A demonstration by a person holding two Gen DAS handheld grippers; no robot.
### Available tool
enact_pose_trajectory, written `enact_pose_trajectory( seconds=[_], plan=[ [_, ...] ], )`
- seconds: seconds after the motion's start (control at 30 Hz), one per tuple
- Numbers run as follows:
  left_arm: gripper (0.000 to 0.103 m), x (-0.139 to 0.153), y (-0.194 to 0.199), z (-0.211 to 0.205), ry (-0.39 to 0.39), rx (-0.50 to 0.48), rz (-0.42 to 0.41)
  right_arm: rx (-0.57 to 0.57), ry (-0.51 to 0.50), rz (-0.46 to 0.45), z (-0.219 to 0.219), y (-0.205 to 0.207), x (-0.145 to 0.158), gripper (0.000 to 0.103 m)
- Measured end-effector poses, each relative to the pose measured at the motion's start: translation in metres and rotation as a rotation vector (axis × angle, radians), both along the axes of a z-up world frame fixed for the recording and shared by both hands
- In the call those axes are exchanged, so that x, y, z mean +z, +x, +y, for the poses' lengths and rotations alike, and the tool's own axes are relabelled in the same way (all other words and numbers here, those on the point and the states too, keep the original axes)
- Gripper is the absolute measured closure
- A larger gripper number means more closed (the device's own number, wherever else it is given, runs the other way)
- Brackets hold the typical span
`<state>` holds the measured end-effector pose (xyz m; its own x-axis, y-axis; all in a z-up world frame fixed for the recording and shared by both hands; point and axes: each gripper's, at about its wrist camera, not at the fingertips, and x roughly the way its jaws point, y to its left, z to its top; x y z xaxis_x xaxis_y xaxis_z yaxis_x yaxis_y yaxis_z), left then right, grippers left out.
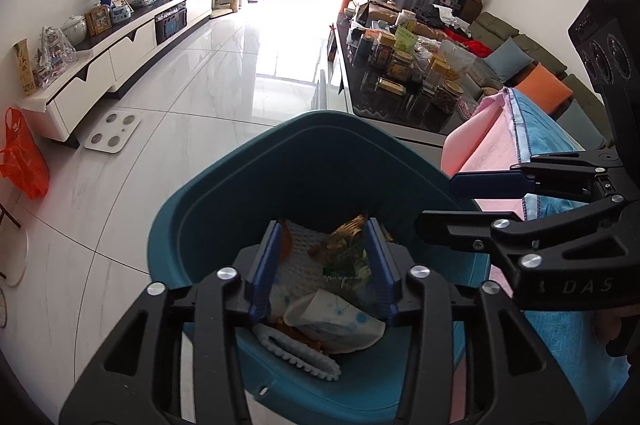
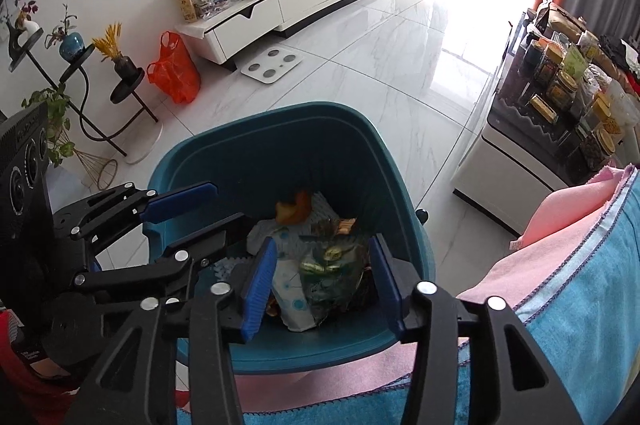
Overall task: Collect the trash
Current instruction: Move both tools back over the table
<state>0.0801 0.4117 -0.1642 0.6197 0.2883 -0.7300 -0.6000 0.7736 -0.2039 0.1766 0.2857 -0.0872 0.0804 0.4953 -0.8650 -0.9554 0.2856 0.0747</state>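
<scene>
Both claws hang over the teal bin (image 1: 224, 209), and both stand parted with nothing held between the blue pads. The left claw (image 1: 326, 265) looks straight down into the bin; its own black frame cuts off the near rim and much of the bin's floor. The right claw (image 2: 324, 281) does the same from the other side, and in the left wrist view it comes in from the right edge as a second pair of fingers, partly cropped.

The trash lies inside the bin, in a loose heap: a white paper piece with blue dots (image 1: 340, 321), a white foam net (image 1: 308, 245), a white toothed strip (image 1: 296, 349) and some gold foil wrappers (image 2: 328, 257) under what looks like a clear or dark-green bag (image 2: 336, 277) — its edges are hard to trace. An orange scrap (image 2: 296, 211) sits toward the far side; what it is cannot be made out. Whatever lies beneath the heap is hidden.

Beside the bin, pink and blue cloths (image 2: 568, 265) cover a surface that stays out of sight. Beyond them stands a dark counter (image 1: 400, 105) crowded with jars — labels too small to read. An orange plastic bag (image 2: 174, 69) sits on the tiled floor (image 2: 400, 65) near the TV cabinet (image 2: 288, 5), the window glare washing out the far end of the room.
</scene>
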Motion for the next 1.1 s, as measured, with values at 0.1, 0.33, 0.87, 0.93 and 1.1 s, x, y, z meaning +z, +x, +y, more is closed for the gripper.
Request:
enact_pose_trajectory(
  seconds=[0.1, 0.33, 0.87, 0.93, 1.1],
  plan=[
    [0.052, 0.003, -0.011, 0.000, 0.010, 0.018, -0.006, -0.003, 0.015, -0.007, -0.003, -0.001, 0.004, 0.047],
    [0.033, 0.016, -0.033, -0.002, 0.029, 0.051, -0.031, -0.009, 0.050, -0.043, -0.012, -0.007, 0.016, 0.040],
    [0.006, 0.092, -0.062, -0.046, 0.138, 0.030, -0.150, -0.165, 0.233, -0.178, -0.105, -0.003, 0.065, 0.007],
    [0.006, 0.103, -0.060, -0.056, 0.147, 0.014, -0.164, -0.193, 0.252, -0.186, -0.122, -0.002, 0.070, 0.007],
    [0.006, 0.130, -0.052, -0.089, 0.179, -0.047, -0.192, -0.262, 0.300, -0.195, -0.163, 0.001, 0.077, 0.007]
  ],
)
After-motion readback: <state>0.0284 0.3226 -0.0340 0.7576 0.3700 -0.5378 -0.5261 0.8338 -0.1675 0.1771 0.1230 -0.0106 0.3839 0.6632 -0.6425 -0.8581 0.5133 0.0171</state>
